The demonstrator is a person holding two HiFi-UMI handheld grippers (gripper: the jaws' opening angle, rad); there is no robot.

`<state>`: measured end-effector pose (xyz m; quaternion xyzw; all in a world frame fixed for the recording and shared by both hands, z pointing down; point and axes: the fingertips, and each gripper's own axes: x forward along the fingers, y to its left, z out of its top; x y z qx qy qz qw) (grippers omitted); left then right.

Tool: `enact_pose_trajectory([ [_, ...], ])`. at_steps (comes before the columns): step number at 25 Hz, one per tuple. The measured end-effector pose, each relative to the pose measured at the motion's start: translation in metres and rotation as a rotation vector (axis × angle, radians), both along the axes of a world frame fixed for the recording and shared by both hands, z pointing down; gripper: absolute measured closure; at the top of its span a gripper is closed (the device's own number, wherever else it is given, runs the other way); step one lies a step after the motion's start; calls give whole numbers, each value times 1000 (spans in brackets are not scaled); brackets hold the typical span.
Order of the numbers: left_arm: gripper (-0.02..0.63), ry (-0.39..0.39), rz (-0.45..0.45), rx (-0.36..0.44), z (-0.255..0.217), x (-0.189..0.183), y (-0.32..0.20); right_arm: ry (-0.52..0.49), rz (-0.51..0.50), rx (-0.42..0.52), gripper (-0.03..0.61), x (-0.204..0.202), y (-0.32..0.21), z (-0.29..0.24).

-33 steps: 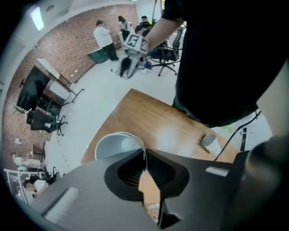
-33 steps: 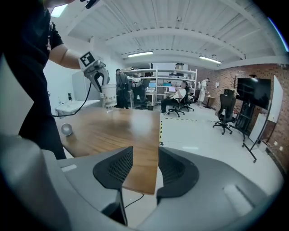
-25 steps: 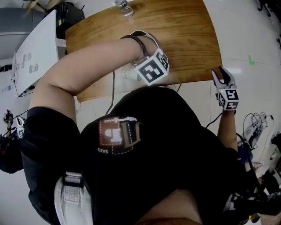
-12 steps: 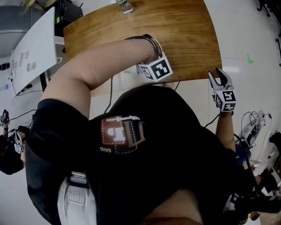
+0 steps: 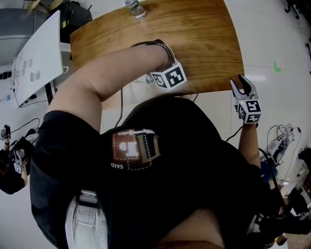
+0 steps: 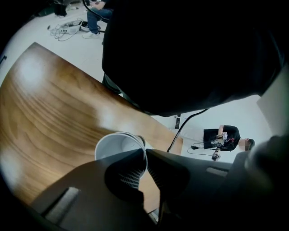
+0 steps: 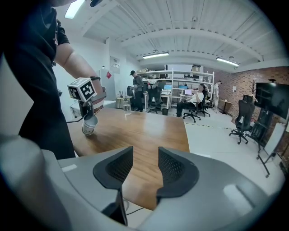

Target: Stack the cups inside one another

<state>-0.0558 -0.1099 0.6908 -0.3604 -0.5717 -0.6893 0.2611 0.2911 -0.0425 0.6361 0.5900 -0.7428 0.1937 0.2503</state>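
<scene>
My left gripper (image 6: 145, 159) is shut on the rim of a white paper cup (image 6: 118, 148), one jaw inside and one outside. The right gripper view shows that cup (image 7: 90, 120) tilted under the left gripper (image 7: 89, 113), low over the near left part of the wooden table (image 7: 144, 131). A second white cup (image 7: 87, 131) seems to stand right beneath it; I cannot tell whether they are nested. From the head view the left gripper's marker cube (image 5: 168, 78) hides the jaws and cups. My right gripper (image 7: 145, 168) is open and holds nothing, off the table's near right corner (image 5: 241, 86).
A clear glass (image 5: 135, 8) stands at the table's far edge (image 7: 127, 107). A cable (image 5: 120, 102) hangs off the near table edge. Office chairs and seated people (image 7: 194, 101) are far beyond the table. A white board (image 5: 36, 53) lies to the left.
The left hand has come down and tipped steeper toward the near table edge with the cup. The right gripper has stayed almost where it was.
</scene>
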Motion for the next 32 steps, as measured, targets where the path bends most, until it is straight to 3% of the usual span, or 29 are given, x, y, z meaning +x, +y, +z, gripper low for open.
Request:
enact_pose_trajectory([
  [6,597,8,-18,54,-10,-19,-17,2,-30,0,390,-7,-12,2],
  [18,597,25,-186,111,-35,-99,-35,-10,-177,18,390,-65,-64,5],
  [29,596,150,-411,198,-64,-183,-49,-8,-311,28,390,-130,-98,0],
  [32,595,249,-523,217,-60,-195,-47,-2,-345,31,391,-145,-107,-4],
])
